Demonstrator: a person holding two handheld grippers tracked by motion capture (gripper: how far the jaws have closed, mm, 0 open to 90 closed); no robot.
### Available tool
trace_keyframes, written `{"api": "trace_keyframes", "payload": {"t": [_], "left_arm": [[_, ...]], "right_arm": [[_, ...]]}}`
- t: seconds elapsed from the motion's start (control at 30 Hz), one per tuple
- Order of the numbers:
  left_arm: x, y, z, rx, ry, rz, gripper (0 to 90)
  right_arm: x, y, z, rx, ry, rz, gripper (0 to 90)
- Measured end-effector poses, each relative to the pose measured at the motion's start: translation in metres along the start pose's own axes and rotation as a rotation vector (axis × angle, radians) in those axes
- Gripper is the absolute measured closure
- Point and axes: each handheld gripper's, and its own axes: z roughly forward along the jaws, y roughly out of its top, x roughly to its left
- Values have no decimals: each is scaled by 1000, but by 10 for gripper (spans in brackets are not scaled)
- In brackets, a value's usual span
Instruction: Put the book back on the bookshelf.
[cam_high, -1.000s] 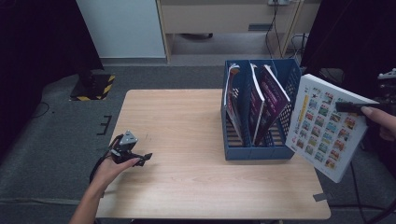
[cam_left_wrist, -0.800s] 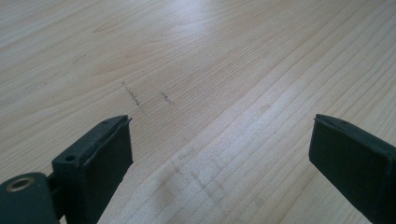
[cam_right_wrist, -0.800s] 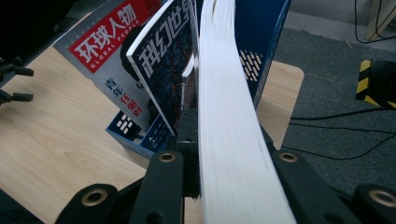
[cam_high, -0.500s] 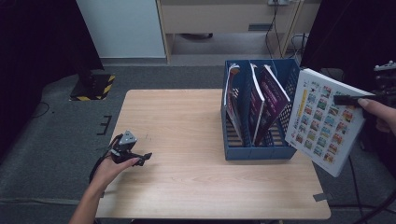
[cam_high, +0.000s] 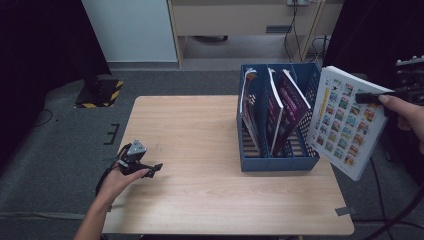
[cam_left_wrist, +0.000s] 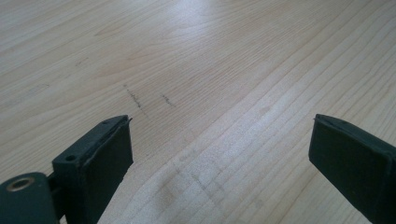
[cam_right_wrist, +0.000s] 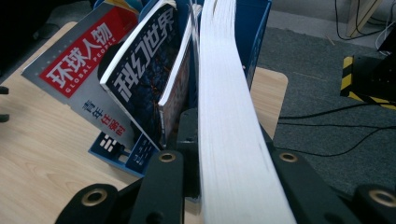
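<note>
while the right tool (cam_high: 367, 97) stays clamped on the book (cam_high: 345, 122), it has drifted outward from the rack (cam_high: 277, 160); left tool (cam_left_wrist: 219, 154) rests open, empty.

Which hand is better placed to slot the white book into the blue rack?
Right: its claw is shut on the white book beside the blue rack. The left claw rests open, far across the table.

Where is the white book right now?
High view: the white book hangs tilted in the right gripper, off the table's right edge, just right of the blue file rack.
</note>
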Motion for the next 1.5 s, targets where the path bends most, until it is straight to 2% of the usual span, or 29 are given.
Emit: {"api": "trace_keyframes", "payload": {"t": [0.27, 0.5, 1.1, 1.5], "left_arm": [[0, -1, 1, 3, -2, -3, 58], [-1, -1, 2, 3, -3, -1, 59], [-1, 1, 1, 1, -6, 5, 59], [-2, 1, 1, -1, -6, 8, 59]], "right_arm": [[-3, 11, 15, 4, -29, 23, 741], [-5, 18, 32, 0, -33, 36, 741], [2, 41, 69, 52, -67, 31, 741], [5, 46, 87, 47, -74, 32, 741]]}}
